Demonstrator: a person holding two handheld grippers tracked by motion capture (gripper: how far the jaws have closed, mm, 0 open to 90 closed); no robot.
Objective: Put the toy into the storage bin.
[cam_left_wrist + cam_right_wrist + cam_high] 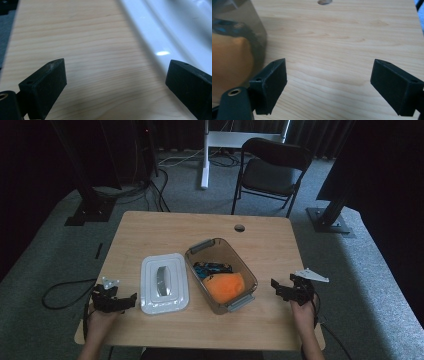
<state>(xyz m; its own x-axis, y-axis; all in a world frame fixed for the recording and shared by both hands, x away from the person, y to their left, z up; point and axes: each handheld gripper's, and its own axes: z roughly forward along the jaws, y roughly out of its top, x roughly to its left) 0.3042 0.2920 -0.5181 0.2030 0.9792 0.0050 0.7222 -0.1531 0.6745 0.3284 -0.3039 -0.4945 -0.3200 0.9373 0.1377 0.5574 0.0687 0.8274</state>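
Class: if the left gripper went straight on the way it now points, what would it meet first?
Probably the white lid. In the high view the left gripper points at the lid's near edge; in its own view the lid lies ahead beside one jaw, across bare table. Depth is unclear.

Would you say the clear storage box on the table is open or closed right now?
Open: the white lid lies flat on the table left of the clear box, whose contents show.

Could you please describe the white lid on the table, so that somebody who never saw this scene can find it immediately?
Start from the wooden table; near its middle stands a clear plastic box holding an orange soft item. The white lid lies flat directly beside that box, on the side of the left gripper. It is the only white rectangle there, with a grey handle at its centre.
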